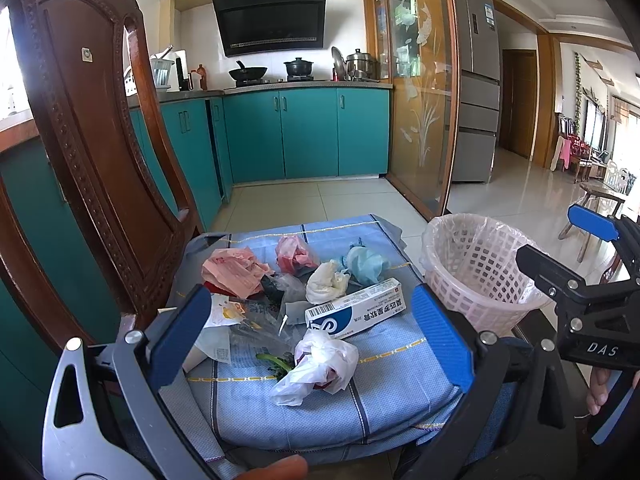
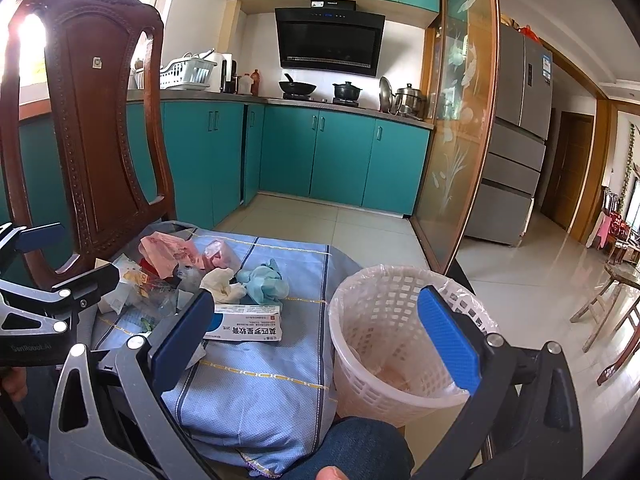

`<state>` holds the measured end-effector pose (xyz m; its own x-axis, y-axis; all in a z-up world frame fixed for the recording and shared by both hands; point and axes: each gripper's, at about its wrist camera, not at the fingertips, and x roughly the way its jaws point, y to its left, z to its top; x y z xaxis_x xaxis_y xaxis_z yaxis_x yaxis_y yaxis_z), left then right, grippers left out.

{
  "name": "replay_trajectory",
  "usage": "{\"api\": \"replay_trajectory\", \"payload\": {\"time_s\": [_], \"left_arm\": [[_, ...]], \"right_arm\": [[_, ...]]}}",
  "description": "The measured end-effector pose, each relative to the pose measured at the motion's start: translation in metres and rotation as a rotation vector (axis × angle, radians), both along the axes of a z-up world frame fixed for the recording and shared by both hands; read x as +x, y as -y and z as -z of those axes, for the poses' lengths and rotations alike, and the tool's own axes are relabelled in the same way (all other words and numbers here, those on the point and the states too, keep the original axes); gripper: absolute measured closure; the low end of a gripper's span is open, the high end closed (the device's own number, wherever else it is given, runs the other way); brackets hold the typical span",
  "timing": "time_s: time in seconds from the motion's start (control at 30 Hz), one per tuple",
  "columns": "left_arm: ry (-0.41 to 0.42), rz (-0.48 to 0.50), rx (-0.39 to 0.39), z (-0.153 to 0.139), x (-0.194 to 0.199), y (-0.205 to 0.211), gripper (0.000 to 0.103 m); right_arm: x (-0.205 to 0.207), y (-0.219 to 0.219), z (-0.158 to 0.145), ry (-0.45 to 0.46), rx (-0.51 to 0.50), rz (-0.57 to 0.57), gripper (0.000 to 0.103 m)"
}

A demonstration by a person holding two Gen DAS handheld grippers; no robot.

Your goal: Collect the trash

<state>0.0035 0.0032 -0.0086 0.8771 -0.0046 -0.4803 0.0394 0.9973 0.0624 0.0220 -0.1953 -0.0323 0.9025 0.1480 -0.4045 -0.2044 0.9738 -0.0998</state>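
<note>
Trash lies on a blue checked cloth (image 1: pixel 384 404) over a chair seat: a white and blue ointment box (image 1: pixel 356 314), a crumpled white plastic bag (image 1: pixel 320 368), a white tissue wad (image 1: pixel 326 282), a teal wad (image 1: pixel 366 264), pink wrappers (image 1: pixel 236 270) and clear plastic. A pink lattice basket (image 1: pixel 476 272) lined with a clear bag stands to the right. My left gripper (image 1: pixel 316 344) is open, hovering over the white bag, empty. My right gripper (image 2: pixel 320 340) is open and empty, between the box (image 2: pixel 246 322) and the basket (image 2: pixel 396 344).
A carved dark wooden chair back (image 1: pixel 92 152) rises at the left behind the trash. Teal kitchen cabinets (image 1: pixel 304 132), a stove with pots and a range hood are beyond. A glass sliding door (image 1: pixel 424 92) and a fridge stand to the right. The floor is tiled.
</note>
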Motion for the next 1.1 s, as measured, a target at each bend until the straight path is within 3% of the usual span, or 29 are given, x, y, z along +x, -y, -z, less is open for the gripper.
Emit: {"api": "replay_trajectory", "payload": {"time_s": [1.1], "left_arm": [[-0.012,-0.005,-0.015,0.0018,0.0017,-0.0037,0.003]], "right_arm": [[0.0025,-0.0039,0.0000,-0.005,-0.003,-0.012,0.003]]}}
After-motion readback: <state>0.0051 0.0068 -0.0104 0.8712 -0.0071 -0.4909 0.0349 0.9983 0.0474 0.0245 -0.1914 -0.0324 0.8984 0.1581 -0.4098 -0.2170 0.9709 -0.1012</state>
